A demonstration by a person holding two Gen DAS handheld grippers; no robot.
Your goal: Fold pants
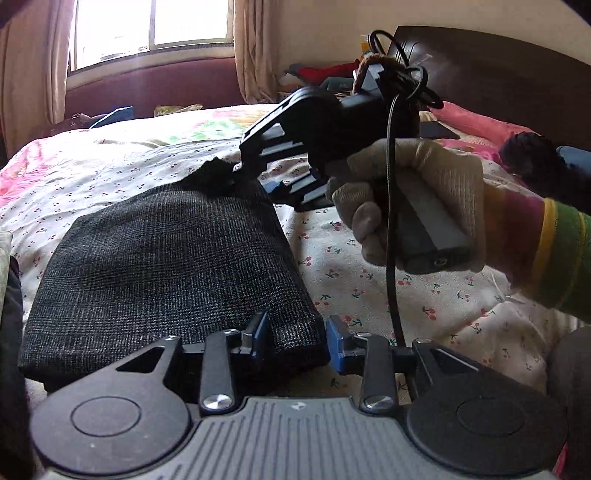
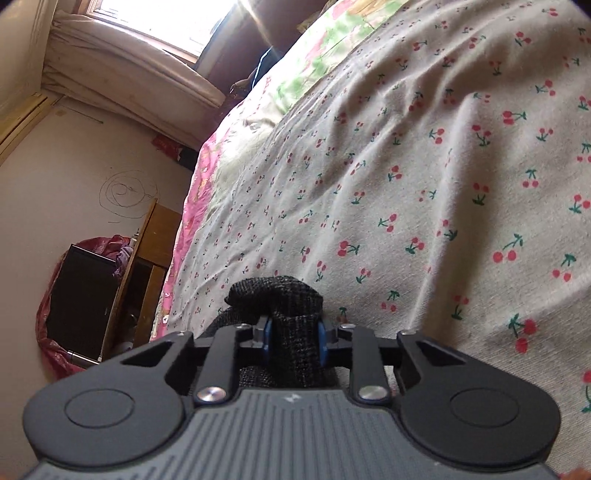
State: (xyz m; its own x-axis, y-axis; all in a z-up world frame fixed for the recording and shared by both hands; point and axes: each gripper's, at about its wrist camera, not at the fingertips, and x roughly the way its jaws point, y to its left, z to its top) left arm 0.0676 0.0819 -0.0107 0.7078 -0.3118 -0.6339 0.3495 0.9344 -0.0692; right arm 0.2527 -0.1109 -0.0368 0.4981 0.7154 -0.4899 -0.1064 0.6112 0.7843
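Note:
Dark grey woven pants (image 1: 166,266) lie folded into a thick rectangle on the cherry-print bedsheet (image 1: 424,295). My left gripper (image 1: 295,339) is open, its blue pads either side of the near right corner of the fold. My right gripper (image 1: 236,171), held by a gloved hand, pinches the far right corner of the pants and lifts it slightly. In the right wrist view the right gripper (image 2: 295,338) is shut on a bunched tuft of the pants (image 2: 284,295).
A dark headboard (image 1: 498,74) and pink pillows (image 1: 480,125) are at the right. A window (image 1: 147,26) with curtains and a maroon bench lie beyond the bed. A black cable (image 1: 391,258) hangs from the right gripper. A wooden cabinet (image 2: 147,251) stands beside the bed.

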